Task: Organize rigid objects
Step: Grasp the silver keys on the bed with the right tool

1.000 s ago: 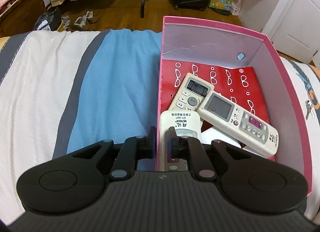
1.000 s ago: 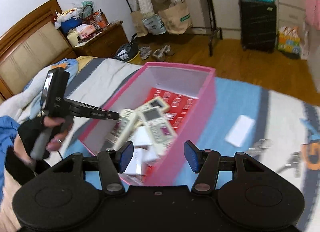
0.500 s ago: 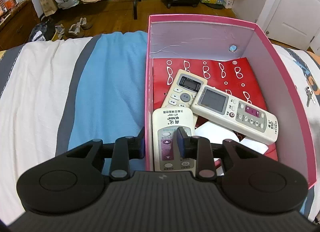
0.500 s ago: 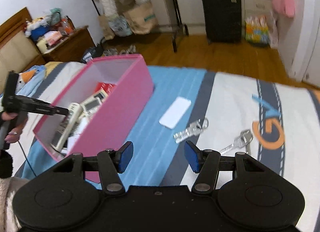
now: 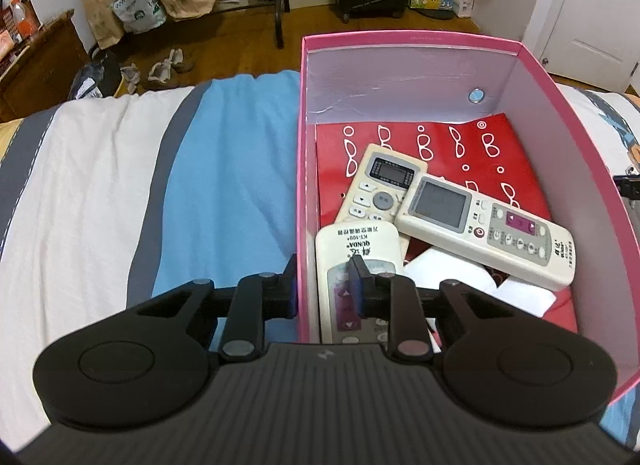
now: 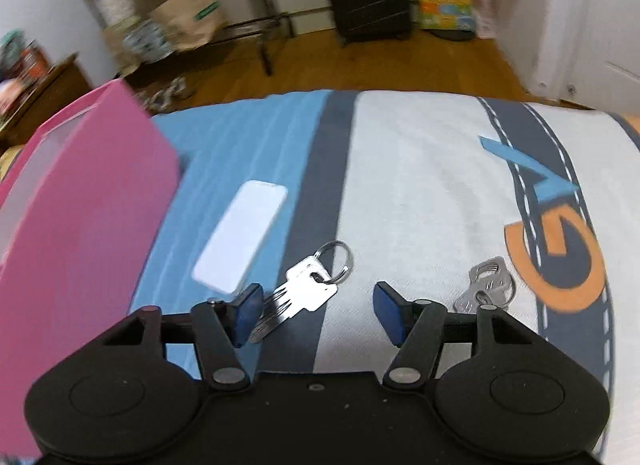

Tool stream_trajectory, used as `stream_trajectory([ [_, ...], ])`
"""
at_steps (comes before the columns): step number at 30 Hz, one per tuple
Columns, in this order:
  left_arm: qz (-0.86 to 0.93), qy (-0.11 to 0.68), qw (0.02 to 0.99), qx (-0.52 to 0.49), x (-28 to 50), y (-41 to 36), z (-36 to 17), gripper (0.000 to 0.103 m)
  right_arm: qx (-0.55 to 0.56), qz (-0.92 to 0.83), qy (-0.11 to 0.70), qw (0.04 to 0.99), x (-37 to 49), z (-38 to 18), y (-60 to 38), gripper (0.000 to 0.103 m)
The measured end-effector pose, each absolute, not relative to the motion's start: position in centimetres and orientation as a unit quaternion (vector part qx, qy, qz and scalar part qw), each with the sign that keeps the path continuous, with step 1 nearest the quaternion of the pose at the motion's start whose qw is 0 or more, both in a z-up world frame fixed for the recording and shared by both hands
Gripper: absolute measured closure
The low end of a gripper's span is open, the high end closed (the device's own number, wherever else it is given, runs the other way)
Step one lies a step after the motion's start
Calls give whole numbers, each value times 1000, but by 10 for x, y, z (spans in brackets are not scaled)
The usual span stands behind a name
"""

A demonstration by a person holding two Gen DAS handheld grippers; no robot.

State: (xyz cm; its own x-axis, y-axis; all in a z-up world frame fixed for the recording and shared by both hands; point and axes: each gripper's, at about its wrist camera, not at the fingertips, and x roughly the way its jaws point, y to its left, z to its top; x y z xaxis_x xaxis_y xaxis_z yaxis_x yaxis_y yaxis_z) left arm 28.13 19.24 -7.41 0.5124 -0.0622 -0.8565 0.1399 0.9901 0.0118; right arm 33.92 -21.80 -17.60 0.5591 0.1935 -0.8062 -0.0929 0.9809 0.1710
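Under the wide-open, empty right tool (image 6: 318, 307), flat keys (image 6: 298, 299) angle ring-end away; left tool (image 5: 326, 285) half-open.

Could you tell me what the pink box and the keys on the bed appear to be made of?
The pink box looks like cardboard: thin, flat walls with a matte pink outside and a pale, slightly creased lining. The keys, lying between the open right tongs, look like bright metal, silvery and reflective, on a wire split ring. A second bunch looks the same, duller.

Even indoor light; right view motion-blurred, fisheye-bent edges.
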Motion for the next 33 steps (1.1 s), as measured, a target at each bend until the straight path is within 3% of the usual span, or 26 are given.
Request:
stream_trajectory([
  [2,-54,491,869,30,283,195,-74,83,19,89,448,889,335,-175,-208,58],
  [3,-51,491,869,29,282,196,-74,88,17,90,445,891,333,-173,-207,74],
  [5,-38,489,871,37,282,198,-74,98,21,90,449,889,328,-168,-207,74],
  [9,-40,488,872,31,281,201,-73,98,25,90,435,895,313,-158,-210,74],
  [11,-38,488,871,36,281,199,-73,98,27,99,427,898,307,-150,-210,99],
  [12,-38,488,871,34,281,200,-73,98,29,105,422,900,304,-146,-210,101],
  [27,-33,494,869,13,284,204,-73,98,19,171,385,907,282,-101,-195,101],
  [30,-31,493,869,19,283,202,-73,98,28,143,395,907,289,-114,-199,94],
  [33,-30,493,869,18,283,203,-73,98,43,109,422,899,301,-137,-210,69],
])
